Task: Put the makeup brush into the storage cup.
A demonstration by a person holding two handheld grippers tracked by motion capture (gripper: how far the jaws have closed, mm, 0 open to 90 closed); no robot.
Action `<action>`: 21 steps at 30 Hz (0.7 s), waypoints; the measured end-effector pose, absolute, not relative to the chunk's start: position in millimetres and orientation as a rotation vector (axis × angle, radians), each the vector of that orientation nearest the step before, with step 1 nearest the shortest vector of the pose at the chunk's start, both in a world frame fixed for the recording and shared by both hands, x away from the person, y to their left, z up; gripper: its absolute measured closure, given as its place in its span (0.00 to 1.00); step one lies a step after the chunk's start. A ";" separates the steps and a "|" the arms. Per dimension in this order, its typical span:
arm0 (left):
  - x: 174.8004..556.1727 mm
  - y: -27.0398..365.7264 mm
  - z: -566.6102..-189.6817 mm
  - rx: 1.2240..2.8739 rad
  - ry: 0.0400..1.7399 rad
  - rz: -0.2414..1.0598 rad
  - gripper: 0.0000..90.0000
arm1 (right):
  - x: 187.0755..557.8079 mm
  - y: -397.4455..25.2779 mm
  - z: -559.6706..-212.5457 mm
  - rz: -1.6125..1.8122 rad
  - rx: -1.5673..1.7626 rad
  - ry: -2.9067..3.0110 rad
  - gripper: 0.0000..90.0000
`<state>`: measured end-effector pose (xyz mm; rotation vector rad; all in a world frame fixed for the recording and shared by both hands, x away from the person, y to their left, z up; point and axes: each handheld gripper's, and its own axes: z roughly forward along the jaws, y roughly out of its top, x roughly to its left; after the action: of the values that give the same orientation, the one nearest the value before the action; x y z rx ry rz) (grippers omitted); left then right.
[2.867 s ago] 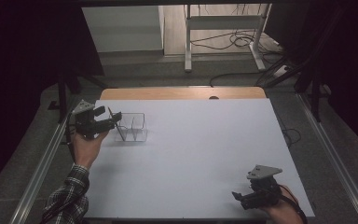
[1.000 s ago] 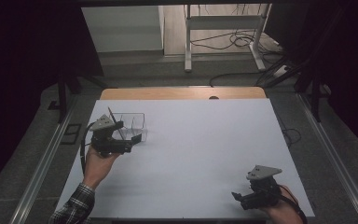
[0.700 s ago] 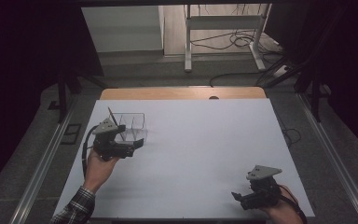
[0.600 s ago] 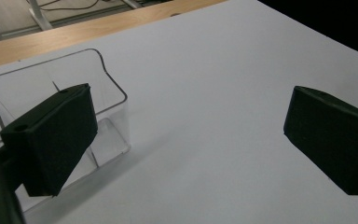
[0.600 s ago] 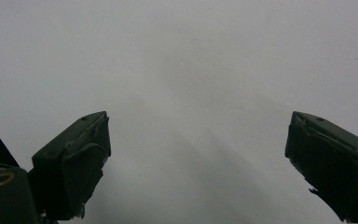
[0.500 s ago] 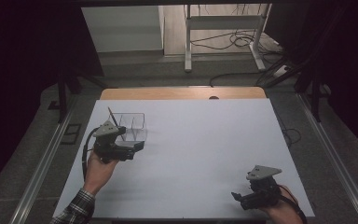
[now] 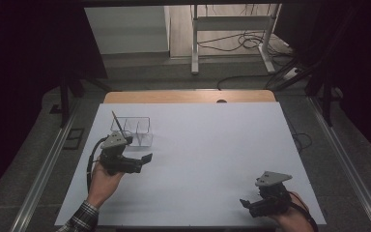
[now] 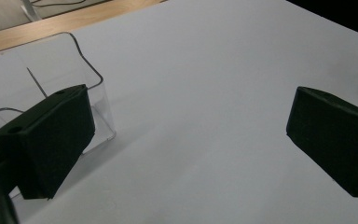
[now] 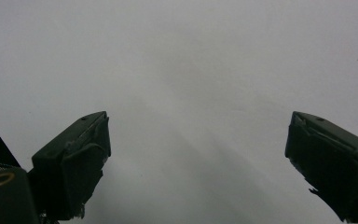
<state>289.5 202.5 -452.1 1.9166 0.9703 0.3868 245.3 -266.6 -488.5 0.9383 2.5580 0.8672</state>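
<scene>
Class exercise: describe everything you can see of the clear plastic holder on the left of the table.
The clear plastic holder is a small, transparent, open-topped box with thin walls, rounded rim corners and a divider splitting it into compartments. It stands upright on the white table, near the far left. A thin dark stick leans in its left compartment, poking above the rim. The left gripper hovers just in front, jaws wide apart, gripping nothing; whether it touches the holder is unclear.

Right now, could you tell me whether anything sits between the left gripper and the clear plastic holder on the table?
Nothing visible does. The left gripper, jaws open, sits just in front of the clear holder with only bare white table between them. A thin stick leans in the holder's far-left compartment.
</scene>
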 end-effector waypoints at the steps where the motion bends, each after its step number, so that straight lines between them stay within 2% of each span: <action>1: 288.4 202.0 -452.7 1.921 0.968 0.386 0.01 | 245.3 -266.6 -488.5 0.867 0.938 2.558 0.08; 21: 275.0 200.2 -458.5 1.959 0.962 0.407 0.01 | 244.8 -266.4 -488.0 0.873 0.935 2.558 0.07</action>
<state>275.0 200.2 -458.5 1.9586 0.9617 0.4071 244.8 -266.4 -488.0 0.9351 2.5580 0.8727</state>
